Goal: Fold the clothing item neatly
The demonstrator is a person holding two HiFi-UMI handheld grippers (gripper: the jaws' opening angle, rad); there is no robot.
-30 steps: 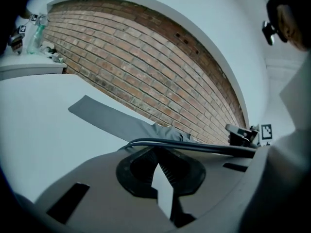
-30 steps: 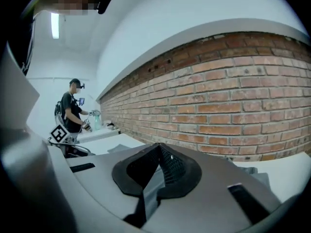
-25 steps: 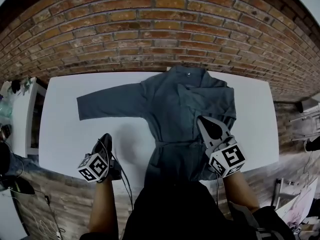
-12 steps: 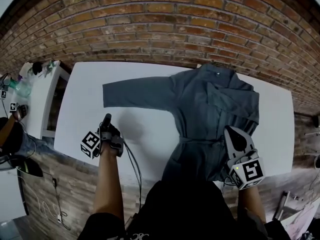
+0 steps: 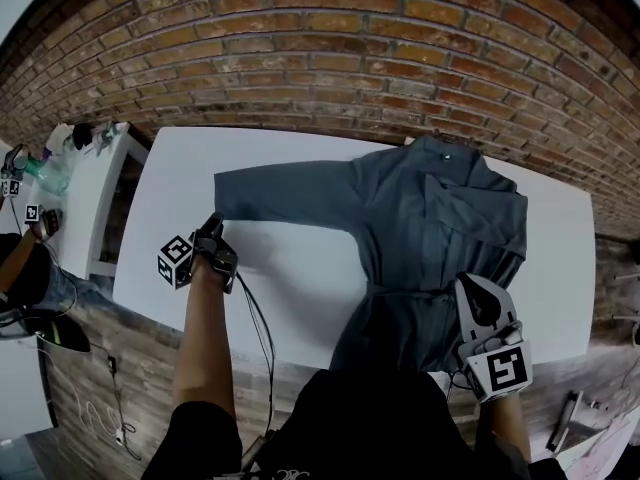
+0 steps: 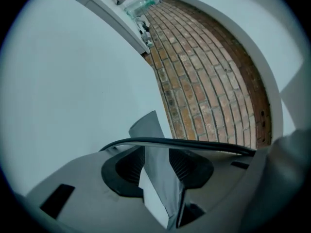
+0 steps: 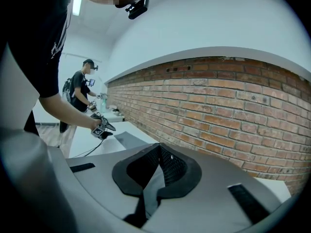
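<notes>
A grey-blue robe-like garment lies flat on the white table. Its right sleeve is folded over the chest and its left sleeve stretches out to the left. My left gripper is at that sleeve's cuff. Its jaws have just been opening, and in the left gripper view the left gripper stands open with the cuff end lying between the pads. My right gripper hovers over the garment's lower right edge, shut. In the right gripper view only grey cloth shows beneath the right gripper.
A brick wall runs behind the table. A white cabinet with small items stands off the table's left end. A black cable trails from the left gripper over the near edge. Another person stands far off.
My left gripper has moved away from me across the table to the sleeve cuff, rolled, and opened its jaws. The right gripper drifted slightly toward the garment's right edge.
</notes>
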